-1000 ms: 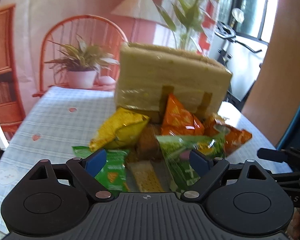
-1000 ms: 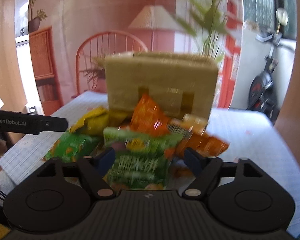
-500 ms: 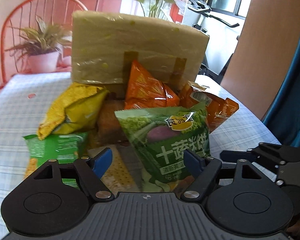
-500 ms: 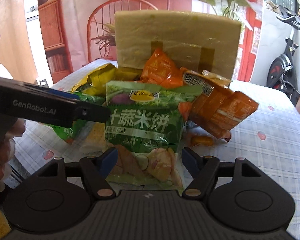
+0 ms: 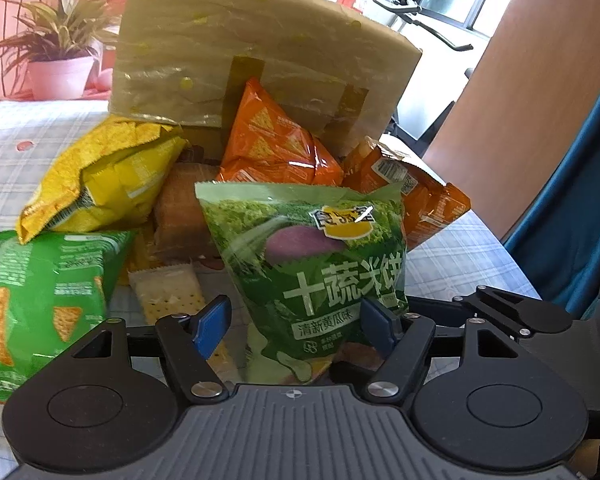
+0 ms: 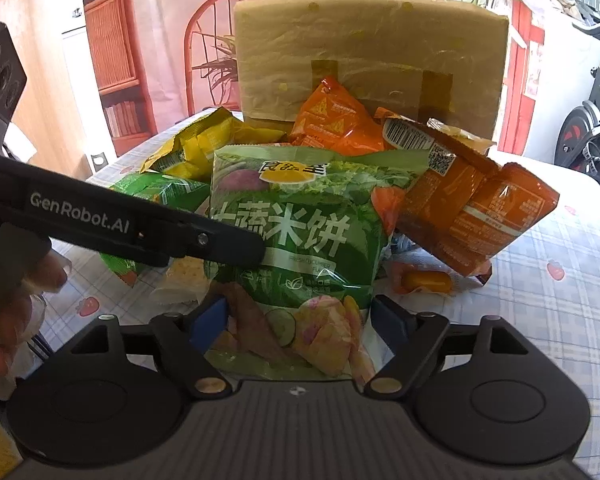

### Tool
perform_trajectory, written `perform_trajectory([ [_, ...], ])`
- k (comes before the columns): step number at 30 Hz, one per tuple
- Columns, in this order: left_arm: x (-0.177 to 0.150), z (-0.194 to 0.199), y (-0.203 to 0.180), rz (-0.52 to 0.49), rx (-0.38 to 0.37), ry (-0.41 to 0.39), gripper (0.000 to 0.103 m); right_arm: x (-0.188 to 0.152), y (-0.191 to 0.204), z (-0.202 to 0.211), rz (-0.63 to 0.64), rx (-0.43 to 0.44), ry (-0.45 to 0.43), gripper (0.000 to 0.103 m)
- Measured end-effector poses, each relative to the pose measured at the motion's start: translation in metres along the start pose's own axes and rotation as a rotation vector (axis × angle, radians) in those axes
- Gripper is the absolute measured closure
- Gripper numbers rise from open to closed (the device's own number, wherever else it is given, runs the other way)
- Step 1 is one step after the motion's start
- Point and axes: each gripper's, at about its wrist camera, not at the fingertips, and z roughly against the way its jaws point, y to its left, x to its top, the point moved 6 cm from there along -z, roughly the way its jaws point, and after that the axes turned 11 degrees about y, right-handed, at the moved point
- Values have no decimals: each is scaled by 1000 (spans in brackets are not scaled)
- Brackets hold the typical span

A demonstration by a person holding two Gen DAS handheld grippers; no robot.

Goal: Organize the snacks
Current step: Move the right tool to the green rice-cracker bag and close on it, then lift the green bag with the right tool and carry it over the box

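Green rice-cracker bag (image 6: 300,240) between right gripper's (image 6: 300,320) spread fingers; left gripper (image 5: 296,320) likewise spread.

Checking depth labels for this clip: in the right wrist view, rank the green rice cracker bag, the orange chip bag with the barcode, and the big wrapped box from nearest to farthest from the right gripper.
1. green rice cracker bag, between the open fingers of the right gripper.
2. orange chip bag, behind it to the right.
3. wrapped box, upright at the back.

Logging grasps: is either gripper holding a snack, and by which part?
Neither grips anything: left gripper and right gripper stand open around the green rice-cracker bag's lower end.
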Motion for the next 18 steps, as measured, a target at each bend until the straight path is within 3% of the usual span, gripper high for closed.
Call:
perform_trajectory([
  [7, -2, -2, -6, -26, -31, -1, 45, 0, 0, -2, -10, 12, -9, 21],
  [18, -2, 15, -11, -50, -10, -48, 46, 1, 5, 5, -14, 36, -31, 24],
])
